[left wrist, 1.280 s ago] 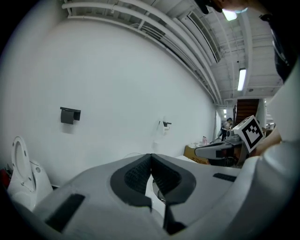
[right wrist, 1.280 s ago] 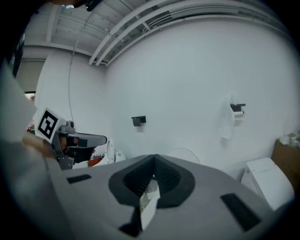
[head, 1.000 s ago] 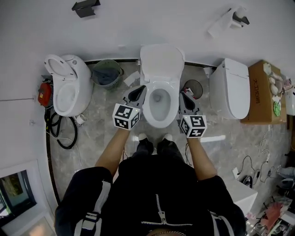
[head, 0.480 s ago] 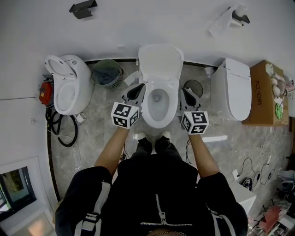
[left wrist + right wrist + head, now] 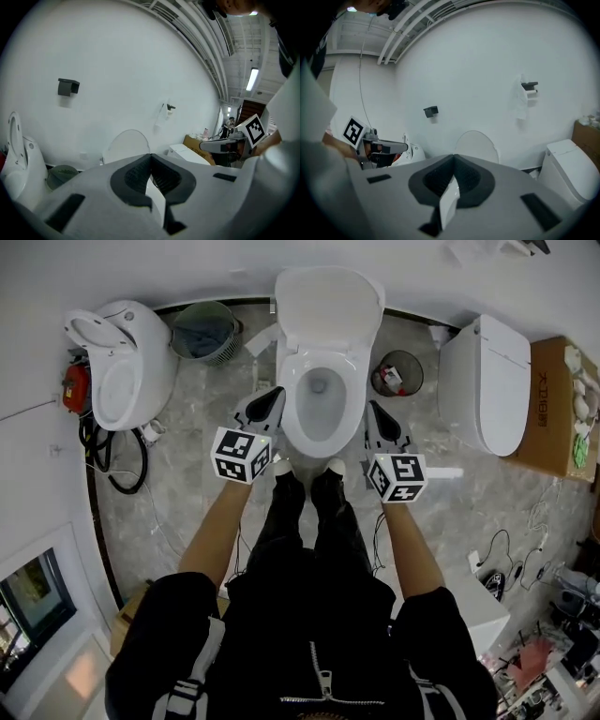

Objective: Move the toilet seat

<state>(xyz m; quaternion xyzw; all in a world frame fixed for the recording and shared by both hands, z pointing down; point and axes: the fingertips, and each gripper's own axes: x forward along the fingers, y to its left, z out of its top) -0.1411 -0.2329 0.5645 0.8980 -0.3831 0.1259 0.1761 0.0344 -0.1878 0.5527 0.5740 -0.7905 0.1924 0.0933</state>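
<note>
The middle toilet has its lid [image 5: 328,301] raised against the wall, and its white seat [image 5: 289,399] lies down on the bowl. My left gripper [image 5: 270,401] hangs shut and empty just left of the bowl's front half. On the other side, my right gripper [image 5: 376,413] is also shut, with nothing in it. Neither gripper touches the seat. In the left gripper view the closed left gripper [image 5: 151,157] points toward the raised lid [image 5: 125,145]. From the right gripper view, the closed right gripper [image 5: 453,159] faces the same lid [image 5: 477,144].
A second toilet [image 5: 117,371] with its lid up stands at the left, beside a green bin [image 5: 202,334]. A small black bin [image 5: 395,372], a closed toilet [image 5: 495,381] and a cardboard box [image 5: 553,399] are on the right. Cables [image 5: 117,465] lie on the floor. The person's feet [image 5: 307,470] are at the bowl's front.
The head view has pulled back, so the toilets sit higher in the frame and the person's legs show more. Both grippers stay shut beside the bowl, slightly nearer its front.
</note>
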